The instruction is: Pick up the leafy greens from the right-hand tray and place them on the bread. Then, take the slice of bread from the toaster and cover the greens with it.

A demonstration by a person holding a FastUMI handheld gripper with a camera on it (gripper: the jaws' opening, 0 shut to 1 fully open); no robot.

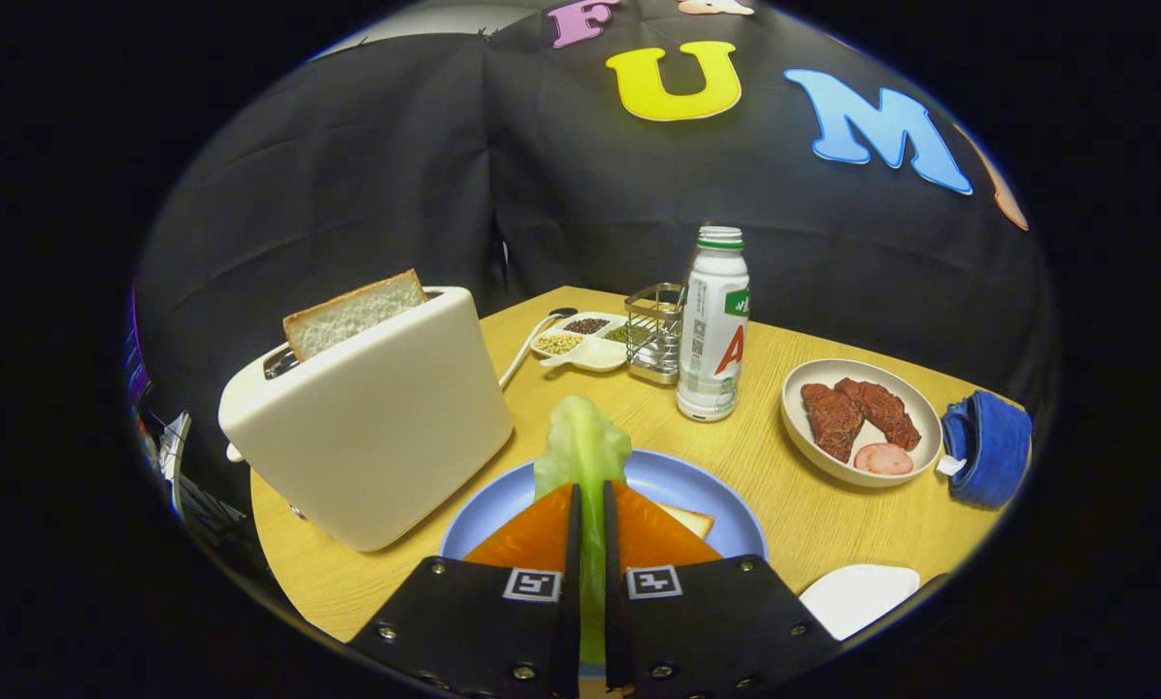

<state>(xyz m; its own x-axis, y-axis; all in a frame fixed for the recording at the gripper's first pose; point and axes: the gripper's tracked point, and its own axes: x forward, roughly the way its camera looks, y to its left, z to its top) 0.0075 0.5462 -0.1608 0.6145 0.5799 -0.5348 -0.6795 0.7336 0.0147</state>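
**Greens pinched over the plate, bread just beneath**

We see the gripper (590, 515) closed down to a narrow slot, both orange fingers (537, 534) pressing on the stalk of the leafy greens (583, 451). The leaf runs lengthwise along the fingers: its pale green stem lies in the slot between them and its frilled top sticks out just ahead of the fingertips, pointing away from us toward the bottle (713, 325).

The relation that matters is the one below. The blue plate (716, 500) lies directly under and just beyond the fingers, and a corner of the bread (692, 521) shows beside the right finger, most of it hidden beneath the gripper. We judge that the greens hang above the bread, so the coming move is mostly downward and a release; how high the leaf sits above the slice we cannot tell.

The leaf looks light green, glossy and stiff, likely a model, holding its shape without drooping.

The toaster (377, 427) stands on the desk (794, 524) just to the left of the plate, nearly touching its rim, with the second slice of bread (352, 313) standing up out of its slot, tilted, well within reach for the covering step.
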